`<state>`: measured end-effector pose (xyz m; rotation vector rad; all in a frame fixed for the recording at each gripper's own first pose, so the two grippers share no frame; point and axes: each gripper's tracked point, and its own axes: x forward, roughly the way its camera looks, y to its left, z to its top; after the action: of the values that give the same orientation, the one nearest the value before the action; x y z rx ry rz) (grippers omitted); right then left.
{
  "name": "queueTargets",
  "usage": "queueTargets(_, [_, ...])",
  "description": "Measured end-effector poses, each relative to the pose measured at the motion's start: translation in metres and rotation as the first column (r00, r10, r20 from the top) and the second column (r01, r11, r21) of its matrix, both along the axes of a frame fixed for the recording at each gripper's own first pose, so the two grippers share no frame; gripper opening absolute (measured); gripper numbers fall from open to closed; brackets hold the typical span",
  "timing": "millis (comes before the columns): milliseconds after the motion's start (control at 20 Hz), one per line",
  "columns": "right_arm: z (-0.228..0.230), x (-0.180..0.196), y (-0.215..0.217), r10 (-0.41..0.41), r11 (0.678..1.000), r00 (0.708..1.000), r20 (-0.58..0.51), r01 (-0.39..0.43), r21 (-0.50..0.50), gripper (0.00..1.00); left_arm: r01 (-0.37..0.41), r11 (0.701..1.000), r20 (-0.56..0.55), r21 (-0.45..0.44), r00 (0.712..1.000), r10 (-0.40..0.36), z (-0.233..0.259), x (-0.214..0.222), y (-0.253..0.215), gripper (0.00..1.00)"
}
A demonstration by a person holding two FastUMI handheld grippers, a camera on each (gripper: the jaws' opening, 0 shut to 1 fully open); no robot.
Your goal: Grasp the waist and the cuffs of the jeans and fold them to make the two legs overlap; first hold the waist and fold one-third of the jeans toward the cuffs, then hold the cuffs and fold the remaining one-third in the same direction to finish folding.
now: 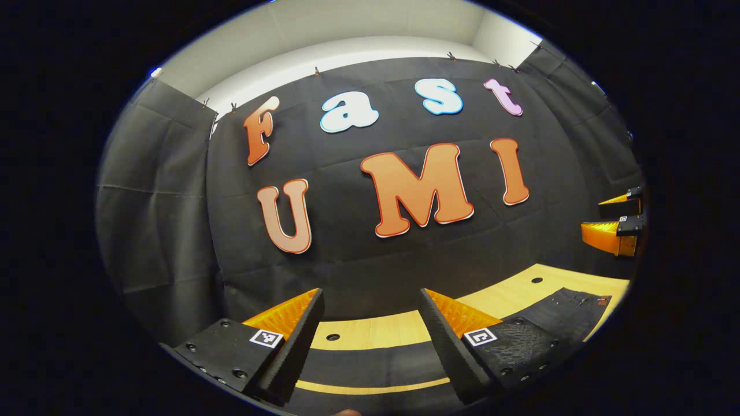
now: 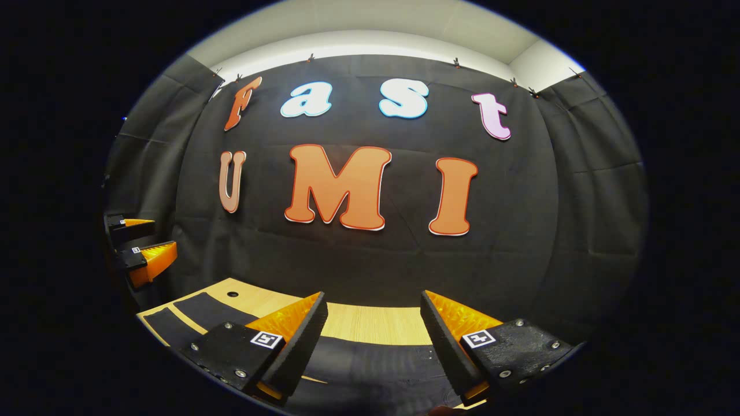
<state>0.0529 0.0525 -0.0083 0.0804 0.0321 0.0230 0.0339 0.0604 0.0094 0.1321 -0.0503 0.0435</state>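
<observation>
A: Right, where do I stand? From here my left gripper [image 1: 370,341] and right gripper [image 2: 373,341] are both held up over the near edge of the table [image 1: 370,332], jaws spread wide with nothing between them.

B: And the jeans?

A: The jeans [image 1: 370,361] are dark cloth lying flat on the wood below and ahead of both tools. In the left gripper view they run off to the right, with what looks like a waist patch at the far end [image 1: 603,300]. I can't say for certain which end is waist and which is cuffs under each tool.

B: So nothing is folded yet?

A: By my judgement, no; two dark strips lie side by side with a bare line of wood between them, so the legs aren't overlapped.

B: Advice for the grab?

A: I'd tip both tools down together, keep them wide, and pinch the outer edge at each end through all layers, not only the top one. Then lift evenly so the cloth doesn't twist.
</observation>
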Motion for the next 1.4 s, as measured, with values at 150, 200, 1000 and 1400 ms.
queueTargets(150, [-0.002,0.002,0.006,-0.015,1.0,1.0,-0.013,0.015,-0.001,0.97,0.001,1.0,-0.011,-0.009,1.0,-0.001,-0.005,0.007,0.012,1.0])
queueTargets(200, [-0.003,0.003,0.005,-0.023,1.0,0.999,-0.022,0.023,0.002,0.97,-0.004,1.0,-0.014,-0.01,1.0,0.004,-0.008,0.008,0.018,1.0])
queueTargets(1000, [-0.019,0.017,-0.017,-0.078,0.997,0.995,-0.069,0.078,-0.003,0.97,-0.074,0.992,-0.044,-0.098,0.997,0.07,-0.014,0.023,0.062,1.0])
queueTargets(1400, [-0.059,0.009,-0.067,-0.162,0.987,0.969,-0.185,0.161,-0.018,0.97,-0.221,0.971,-0.09,-0.095,0.973,0.212,-0.028,0.012,0.132,0.98])
